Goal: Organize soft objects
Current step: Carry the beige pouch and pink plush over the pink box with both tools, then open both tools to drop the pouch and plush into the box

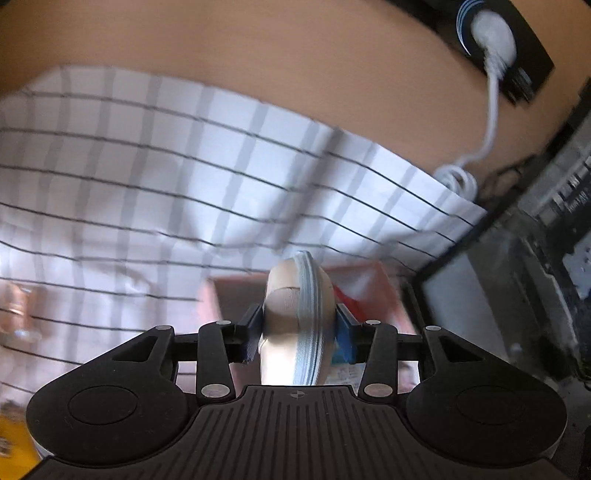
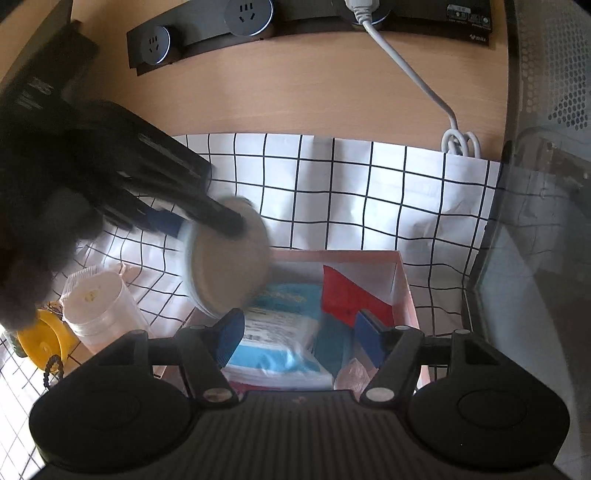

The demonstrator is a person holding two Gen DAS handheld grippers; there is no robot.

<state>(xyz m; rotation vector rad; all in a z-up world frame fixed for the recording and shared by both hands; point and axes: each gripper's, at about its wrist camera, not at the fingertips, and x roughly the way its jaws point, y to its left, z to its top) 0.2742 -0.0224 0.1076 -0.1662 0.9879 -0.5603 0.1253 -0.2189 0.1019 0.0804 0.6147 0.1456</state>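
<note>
A round beige pouch (image 1: 284, 299) with a pale zipper band stands on edge between the blue pads of my left gripper (image 1: 299, 326), which is shut on it. In the right wrist view the pouch (image 2: 229, 269) hangs over the left rim of a pink box (image 2: 404, 280), still held by the left gripper (image 2: 207, 232). My right gripper (image 2: 300, 332) hovers open over the box with nothing between its fingers. Inside the box lie blue and white soft packets (image 2: 280, 325) and a red piece (image 2: 343, 299). In the left wrist view part of the box (image 1: 208, 295) shows below the pouch.
A black-and-white checked cloth (image 2: 369, 184) covers the wooden table. A clear jar of white pads (image 2: 99, 306) and a yellow object (image 2: 40, 339) stand left of the box. A power strip (image 2: 240, 18) and white cable (image 2: 406, 66) lie at the back. A grey mesh panel (image 2: 546, 74) is on the right.
</note>
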